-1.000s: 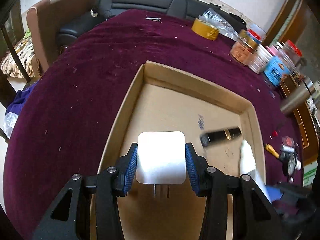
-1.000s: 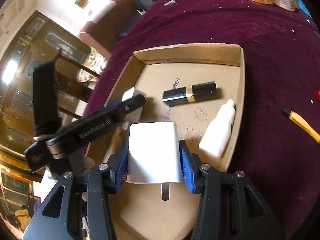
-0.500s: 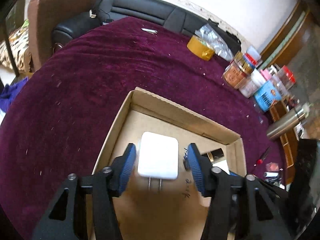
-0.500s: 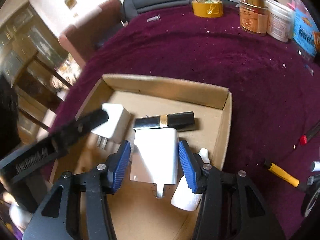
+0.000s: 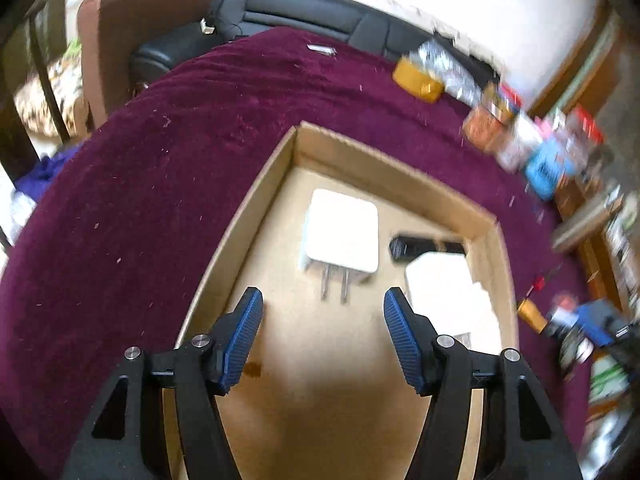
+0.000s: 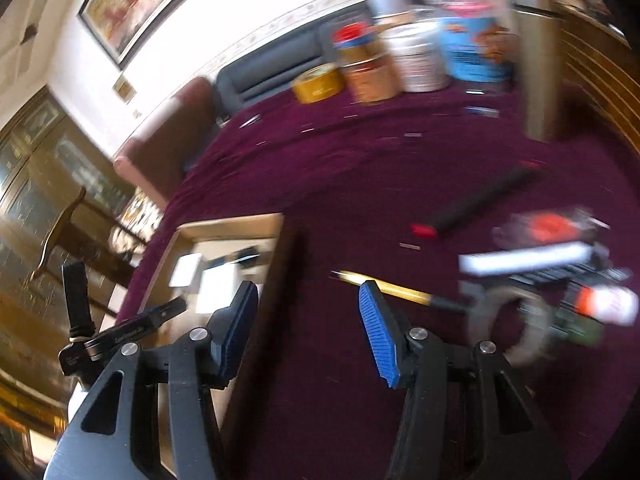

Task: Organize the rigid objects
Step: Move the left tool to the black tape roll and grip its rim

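Note:
A shallow cardboard box (image 5: 256, 216) lies on the maroon tablecloth. Inside it lie a white plug adapter (image 5: 342, 240) with its prongs toward me, a black and gold lipstick tube (image 5: 424, 248) and a second white adapter (image 5: 444, 292), blurred. My left gripper (image 5: 323, 338) is open and empty just in front of the first adapter. My right gripper (image 6: 308, 330) is open and empty over the tablecloth by the box's (image 6: 224, 224) right wall. A yellow-handled tool (image 6: 384, 286) lies just beyond the right gripper.
Jars and tins (image 6: 416, 60) and a yellow tape roll (image 6: 318, 82) stand at the table's far side. A black marker with a red end (image 6: 472, 208), a tape ring (image 6: 508, 328) and small clutter (image 6: 568, 272) lie right of the box. A sofa (image 5: 304, 4) stands behind.
Both grippers have opened and let go of their white adapters, which now lie in the box. The left has pulled back; the right has swung right, out over the tablecloth.

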